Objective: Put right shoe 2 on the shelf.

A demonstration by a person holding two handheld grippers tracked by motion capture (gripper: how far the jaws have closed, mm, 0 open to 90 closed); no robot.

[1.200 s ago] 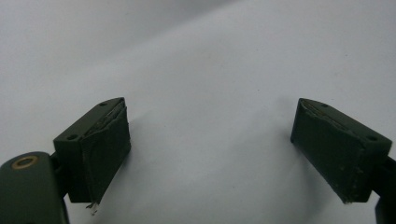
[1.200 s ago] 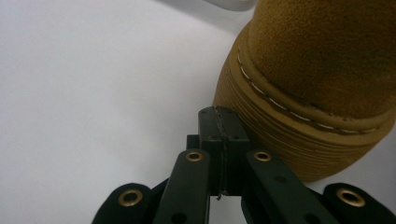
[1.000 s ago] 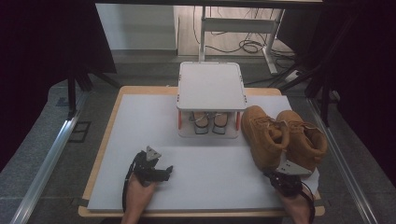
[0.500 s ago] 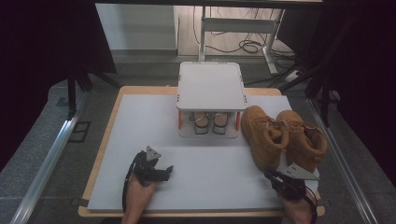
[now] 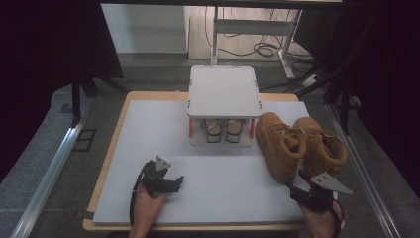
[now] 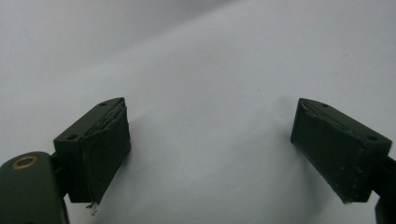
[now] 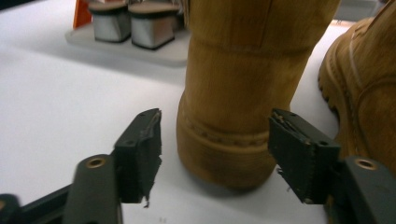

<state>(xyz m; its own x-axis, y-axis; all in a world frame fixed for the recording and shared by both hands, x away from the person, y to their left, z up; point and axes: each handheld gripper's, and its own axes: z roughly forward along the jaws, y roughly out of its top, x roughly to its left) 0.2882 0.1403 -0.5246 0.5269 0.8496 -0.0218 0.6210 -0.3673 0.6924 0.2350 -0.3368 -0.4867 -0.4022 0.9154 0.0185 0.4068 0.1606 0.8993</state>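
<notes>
1. Desk [image 5: 148,148]: white top, small rack [image 5: 224,94] at its far middle.
2. Left gripper [image 5: 171,182]: fingers [image 6: 100,149] spread, nothing between them.
3. Right gripper [image 7: 215,158]: fingers have just been opening, standing clear either side of the near boot's [image 7: 243,84] heel.
4. Second boot [image 5: 324,146]: just beside it, right.

- Left gripper [image 5: 171,182], near-left of the table, sits low in the person's left hand [image 5: 146,208], jaws spread wide with nothing between them.
- Right gripper [image 5: 300,184], near-right, is gripped by the right hand [image 5: 322,223]; its jaws have just been opening and now stand apart, pointing far.
</notes>
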